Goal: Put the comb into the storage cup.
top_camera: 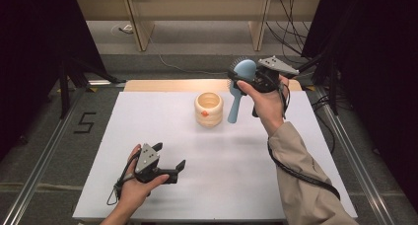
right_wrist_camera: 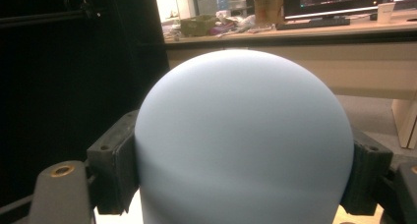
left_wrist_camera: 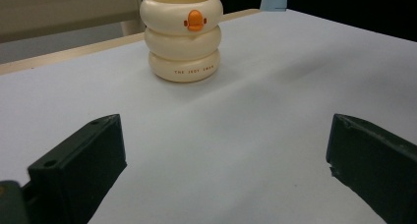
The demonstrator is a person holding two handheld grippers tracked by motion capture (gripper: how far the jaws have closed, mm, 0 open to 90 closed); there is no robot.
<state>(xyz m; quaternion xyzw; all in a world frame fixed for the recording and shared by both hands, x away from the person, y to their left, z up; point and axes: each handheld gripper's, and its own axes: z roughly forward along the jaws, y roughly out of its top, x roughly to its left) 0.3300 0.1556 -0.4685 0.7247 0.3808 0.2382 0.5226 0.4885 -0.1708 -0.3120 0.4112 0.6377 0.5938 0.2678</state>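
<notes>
We are pinching the blue hairbrush (top_camera: 240, 84) by its head in the right gripper (top_camera: 252, 78), lifted at one o'clock of the cream duck cup (top_camera: 209, 108). The left gripper (top_camera: 170, 158) is resting at seven o'clock, jaws spread. The brush head is hiding the table (top_camera: 148, 126) in the right gripper view.

Pale blue hairbrush (top_camera: 242, 73), cream cup (top_camera: 209, 108), orange beak

High view: fixed cam above the near edge, looking fwd and down over the whole white surface (top_camera: 162, 131). Left gripper view: low, close to the surface, facing the cream cup (left_wrist_camera: 181, 35), which the high view shares (top_camera: 209, 108). Right gripper view: raised, roughly level, pressed up vs the blue brush (right_wrist_camera: 244, 135), also in the high view (top_camera: 240, 87).
</notes>
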